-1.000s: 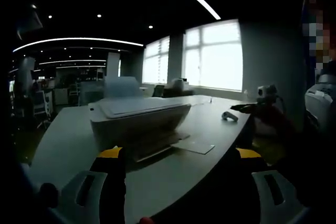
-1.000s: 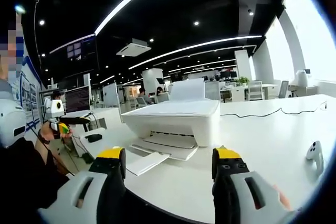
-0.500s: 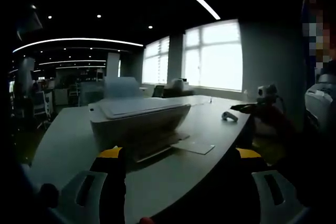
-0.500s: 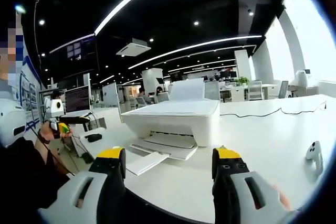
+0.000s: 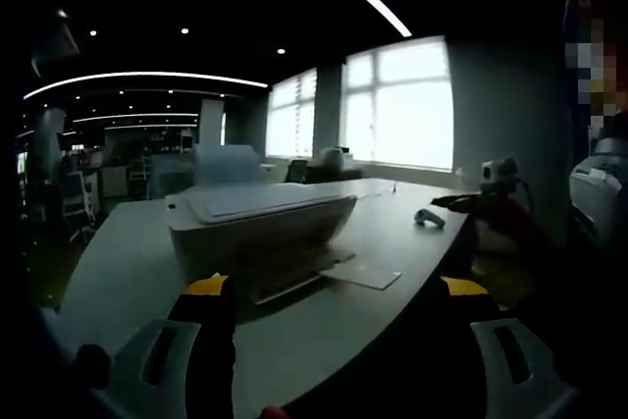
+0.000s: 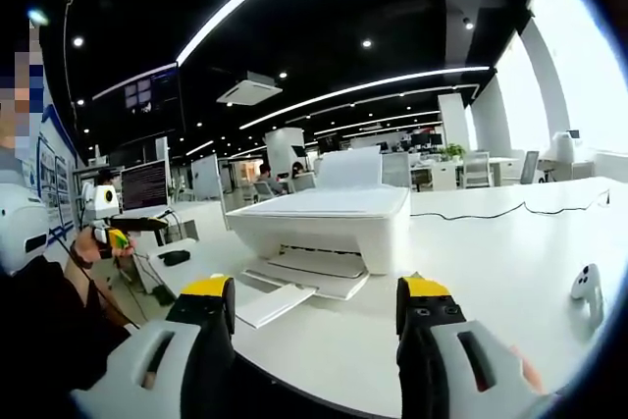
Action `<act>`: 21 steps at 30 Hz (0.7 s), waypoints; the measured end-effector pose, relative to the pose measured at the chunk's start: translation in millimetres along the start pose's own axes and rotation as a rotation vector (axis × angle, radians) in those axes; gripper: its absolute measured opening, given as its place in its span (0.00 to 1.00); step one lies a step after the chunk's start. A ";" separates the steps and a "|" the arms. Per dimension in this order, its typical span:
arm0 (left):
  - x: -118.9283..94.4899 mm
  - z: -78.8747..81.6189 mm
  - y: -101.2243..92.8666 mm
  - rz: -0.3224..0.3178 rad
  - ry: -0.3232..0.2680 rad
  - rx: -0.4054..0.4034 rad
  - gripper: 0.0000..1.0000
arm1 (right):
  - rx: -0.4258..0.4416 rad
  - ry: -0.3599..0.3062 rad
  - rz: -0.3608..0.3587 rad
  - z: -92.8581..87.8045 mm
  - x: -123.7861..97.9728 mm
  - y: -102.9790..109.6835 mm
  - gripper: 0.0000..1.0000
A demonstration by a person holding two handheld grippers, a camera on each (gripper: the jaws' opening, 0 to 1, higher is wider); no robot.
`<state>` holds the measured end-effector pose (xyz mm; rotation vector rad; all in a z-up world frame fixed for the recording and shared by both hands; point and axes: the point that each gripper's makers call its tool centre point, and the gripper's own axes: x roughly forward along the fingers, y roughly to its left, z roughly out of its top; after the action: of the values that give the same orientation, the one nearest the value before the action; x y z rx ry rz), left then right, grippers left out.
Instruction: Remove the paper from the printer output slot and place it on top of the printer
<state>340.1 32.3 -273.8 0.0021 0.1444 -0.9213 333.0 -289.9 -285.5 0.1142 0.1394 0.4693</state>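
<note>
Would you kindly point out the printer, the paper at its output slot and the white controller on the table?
printer (image 6: 329,205), right gripper view, flat top.
paper (image 6: 270,303), right gripper view, sheet's middle.
white controller (image 6: 587,284), right gripper view, body.

Matt white plastic printer on a smooth, pale table

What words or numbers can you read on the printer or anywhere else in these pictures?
None can be read.
The printer: its white body shows no label or brand.
The paper on the output tray: looks blank.
The screen far back on the left, in the right gripper view: it has rows of marks, too small and blurred to read.
The left gripper view is too dark to show any writing.
</note>
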 end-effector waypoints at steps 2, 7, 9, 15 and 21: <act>-0.2 -0.3 0.0 0.000 0.000 -0.001 0.86 | -0.001 0.001 0.000 -0.4 -0.3 -0.3 0.62; -0.5 0.6 -0.7 0.000 0.000 0.002 0.86 | -0.001 -0.002 0.000 0.2 -0.7 0.0 0.62; -0.4 0.9 -0.7 0.000 -0.001 0.003 0.86 | -0.001 -0.004 0.001 0.4 -0.8 0.0 0.62; -0.2 -1.0 0.8 0.002 0.003 -0.001 0.86 | 0.001 0.001 -0.002 -1.2 -0.2 -0.9 0.62; -1.5 -0.1 -0.1 0.000 0.001 0.003 0.86 | 0.002 0.003 -0.004 -2.1 -0.7 -1.3 0.62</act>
<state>339.2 33.3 -273.7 0.0055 0.1443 -0.9217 332.6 -291.2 -287.7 0.1152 0.1426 0.4658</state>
